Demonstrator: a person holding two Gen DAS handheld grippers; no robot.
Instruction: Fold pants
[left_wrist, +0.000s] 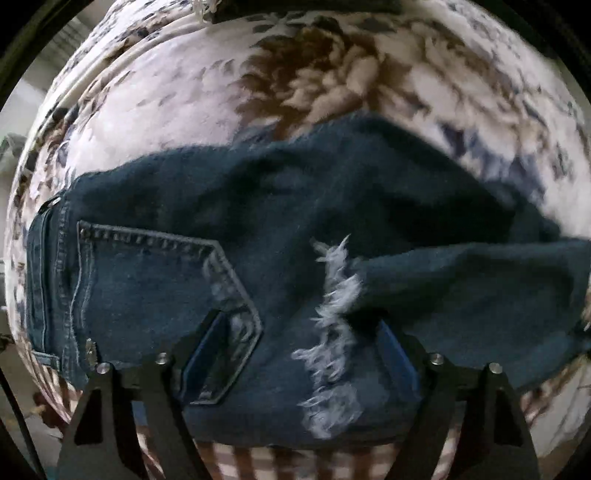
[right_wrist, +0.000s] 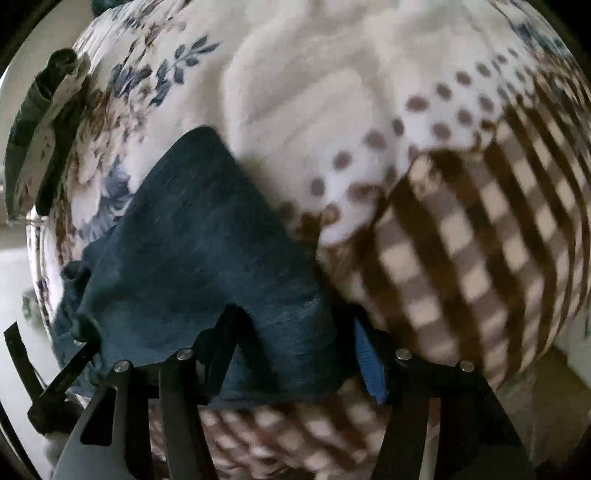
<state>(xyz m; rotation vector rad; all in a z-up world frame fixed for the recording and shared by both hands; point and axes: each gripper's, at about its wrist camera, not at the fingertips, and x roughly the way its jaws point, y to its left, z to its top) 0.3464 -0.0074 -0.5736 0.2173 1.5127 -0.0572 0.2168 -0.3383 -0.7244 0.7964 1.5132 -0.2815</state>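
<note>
dark blue jeans (left_wrist: 229, 229) spread across a patterned bedspread (left_wrist: 155, 110), reaching down to its near, checked edge; back pocket (left_wrist: 147, 291) up, waistband toward the left edge, a frayed white rip (left_wrist: 332, 332) near the middle. one leg (left_wrist: 480, 295) doubled back over the seat from the right, probably a first fold already laid so the length halves.

left gripper (left_wrist: 306, 354) pointing straight down over the near edge of the jeans, jaws standing apart either side of the pocket corner and the rip. denim between the blue pads, but no clear pinch: open, not gripping. likely placed there to straddle the folded layers at the near hem so both come up together.

right gripper (right_wrist: 295, 354) tilted steeply down at the other part of the jeans (right_wrist: 207, 251), near where the floral print (right_wrist: 140, 85) gives way to dots and brown check (right_wrist: 480, 240). jaws apart, a tongue of denim lying between them over the near edge; pads not seen pressing on it, though blur hides the contact. open, as far as can be told. a second dark garment (right_wrist: 48, 92) lying well apart at the far left edge of the bedspread.

both views smeared. judged as an approach to a two-handed grasp along the near edge, one gripper at each end, so the cloth stays level when carried over for the next fold.
</note>
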